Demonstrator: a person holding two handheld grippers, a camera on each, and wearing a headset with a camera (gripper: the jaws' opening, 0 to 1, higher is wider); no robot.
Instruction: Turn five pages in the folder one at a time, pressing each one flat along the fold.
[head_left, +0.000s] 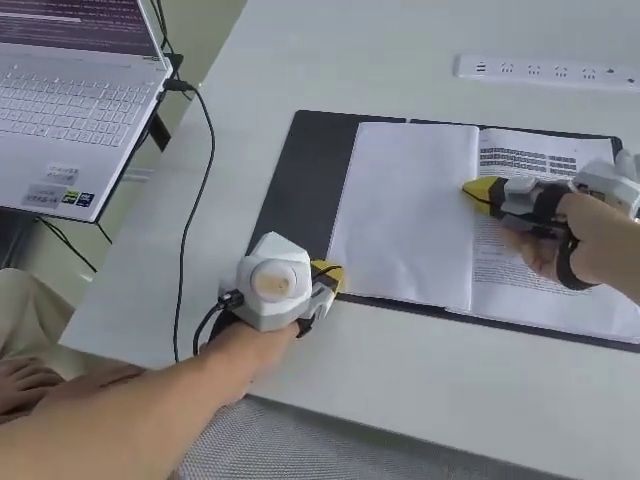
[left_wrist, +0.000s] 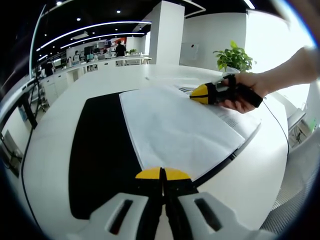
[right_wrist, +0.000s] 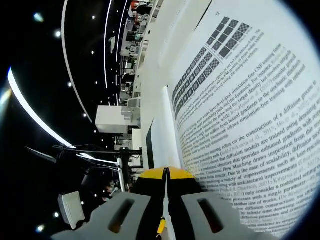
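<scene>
The white table (head_left: 420, 400) carries the open folder (head_left: 300, 180), which lies ahead of the left claw (head_left: 328, 275) and under the right claw (head_left: 478, 190). The blank page (head_left: 410, 210) lies turned over, just beyond the right claw's tip, and the printed page (head_left: 545, 160) lies beneath that claw.

I judge the step to be pressing along the fold. It is best to keep the yellow tip low on the fold line and slide it the whole length with even pressure, without catching the printed page.

The right claw's jaws are closed together and hold nothing. The left claw is also closed and empty, at the near edge of the blank page.

The right hand reaches in from the right, with the wrist low. The left forearm reaches forward.
</scene>
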